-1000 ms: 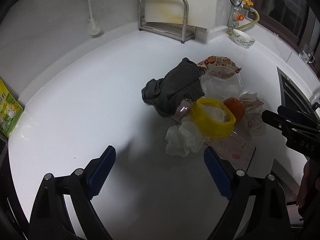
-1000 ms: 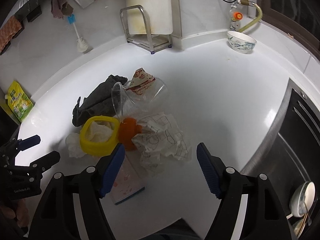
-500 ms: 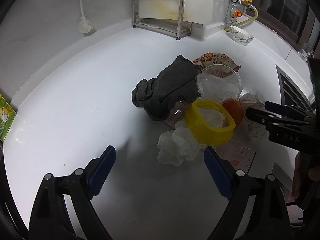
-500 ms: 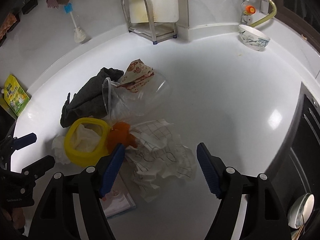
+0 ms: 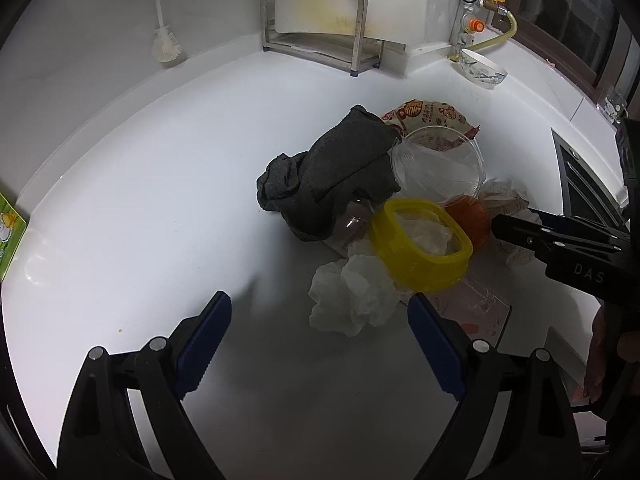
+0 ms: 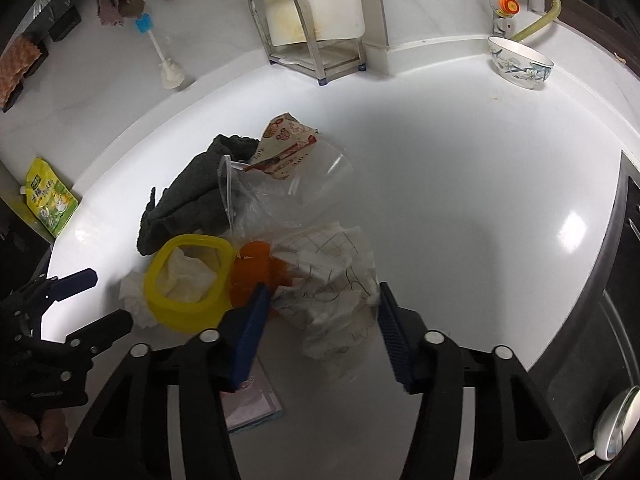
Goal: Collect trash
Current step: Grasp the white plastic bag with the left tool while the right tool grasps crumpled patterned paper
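My right gripper has just been closing, pads touching the crumpled white line-printed paper. My left gripper hangs wide apart over the white countertop.

Bench: plain glossy white. Landmark is the yellow ring. White tissue inside it, more white tissue at its near edge. Dark grey cloth behind it. Orange lump on its right, then white paper with thin black grid lines. Clear cup beyond, with a cream wrapper printed in red. Far from it: white bowl with blue floral pattern; green-yellow pouch. Tool pads: blue on black.
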Tool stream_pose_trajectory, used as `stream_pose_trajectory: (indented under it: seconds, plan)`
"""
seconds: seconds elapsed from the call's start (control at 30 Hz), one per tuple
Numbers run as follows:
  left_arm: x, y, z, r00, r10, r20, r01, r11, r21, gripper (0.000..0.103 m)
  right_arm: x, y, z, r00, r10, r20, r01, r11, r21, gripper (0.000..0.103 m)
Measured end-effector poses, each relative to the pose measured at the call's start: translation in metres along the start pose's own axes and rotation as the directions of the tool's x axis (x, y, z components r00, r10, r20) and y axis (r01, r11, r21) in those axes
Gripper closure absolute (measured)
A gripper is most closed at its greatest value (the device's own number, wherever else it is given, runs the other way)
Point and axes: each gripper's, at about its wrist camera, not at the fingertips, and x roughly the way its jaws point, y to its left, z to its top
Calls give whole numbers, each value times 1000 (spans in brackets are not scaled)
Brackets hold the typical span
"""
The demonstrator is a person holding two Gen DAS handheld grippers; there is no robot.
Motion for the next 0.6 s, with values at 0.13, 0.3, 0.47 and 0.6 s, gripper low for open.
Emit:
stream_pose_trajectory:
  seconds: [0.13,0.3,0.47,0.6]
  plan:
    - [2,-2,-1,1000,-6,1,6,1000,4,15,-7,1,-2,1000,-1,29,1,1000,2,67]
    - [6,-6,-2,1000,-9,-4,10,1000,17,15,-20,-3,-4,998,-10,60,8,999,33,80]
    - [13,-5,-1,1000,-10,-3,10,1000,10,15,-27,-8,-7,997,-24,72,19,998,57,83]
    - [19,-4,0,1000,-9,0,9,1000,6,15,-30,-8,-10,997,-30,78,25,998,60,84]
